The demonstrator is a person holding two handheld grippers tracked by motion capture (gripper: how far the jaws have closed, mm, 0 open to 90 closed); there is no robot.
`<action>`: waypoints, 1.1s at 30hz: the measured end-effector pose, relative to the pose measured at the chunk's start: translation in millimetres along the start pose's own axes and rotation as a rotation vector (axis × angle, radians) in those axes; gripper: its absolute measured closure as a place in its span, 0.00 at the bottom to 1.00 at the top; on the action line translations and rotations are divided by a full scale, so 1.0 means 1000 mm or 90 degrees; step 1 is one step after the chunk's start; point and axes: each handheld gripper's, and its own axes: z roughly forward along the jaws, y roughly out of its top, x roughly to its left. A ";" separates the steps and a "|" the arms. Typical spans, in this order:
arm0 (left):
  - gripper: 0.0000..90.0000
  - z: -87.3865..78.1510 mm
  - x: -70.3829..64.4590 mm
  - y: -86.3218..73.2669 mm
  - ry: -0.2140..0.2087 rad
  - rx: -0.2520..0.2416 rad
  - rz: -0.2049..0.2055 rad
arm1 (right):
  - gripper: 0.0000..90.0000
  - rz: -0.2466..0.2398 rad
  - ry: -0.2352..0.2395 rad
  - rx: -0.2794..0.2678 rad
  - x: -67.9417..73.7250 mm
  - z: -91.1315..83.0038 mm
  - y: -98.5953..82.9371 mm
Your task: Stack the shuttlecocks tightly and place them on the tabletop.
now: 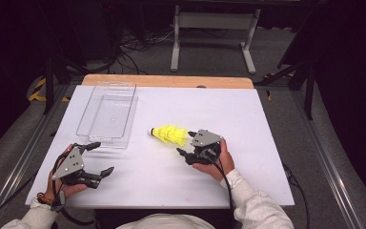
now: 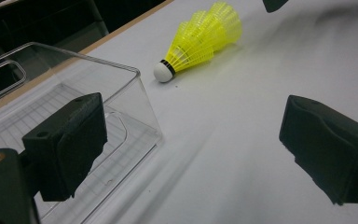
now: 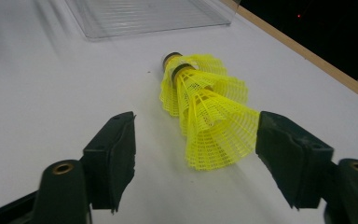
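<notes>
Right gripper view: the right gripper (image 3: 196, 154) has its jaws spread wide either side of the skirt end of the stacked yellow shuttlecocks (image 3: 207, 116), gripping nothing. The shuttlecocks lie on their side on the white table (image 1: 248, 119), just right of the clear tray (image 1: 107, 114). The left gripper (image 1: 99, 160) hangs wide open and empty near the tray's near corner.
</notes>
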 end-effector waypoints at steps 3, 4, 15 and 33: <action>0.09 0.000 0.000 0.000 0.000 0.001 0.000 | 0.19 0.009 -0.024 0.003 0.002 0.001 -0.001; 0.09 0.000 0.000 0.000 0.000 0.001 0.000 | 0.19 0.010 -0.021 0.005 0.002 0.001 -0.002; 0.09 0.001 -0.001 0.000 -0.003 0.003 0.002 | 0.16 0.031 0.006 0.044 0.005 0.010 -0.014; 0.09 0.004 -0.001 -0.001 -0.005 0.009 0.005 | 0.18 0.083 0.056 0.093 0.000 0.051 -0.005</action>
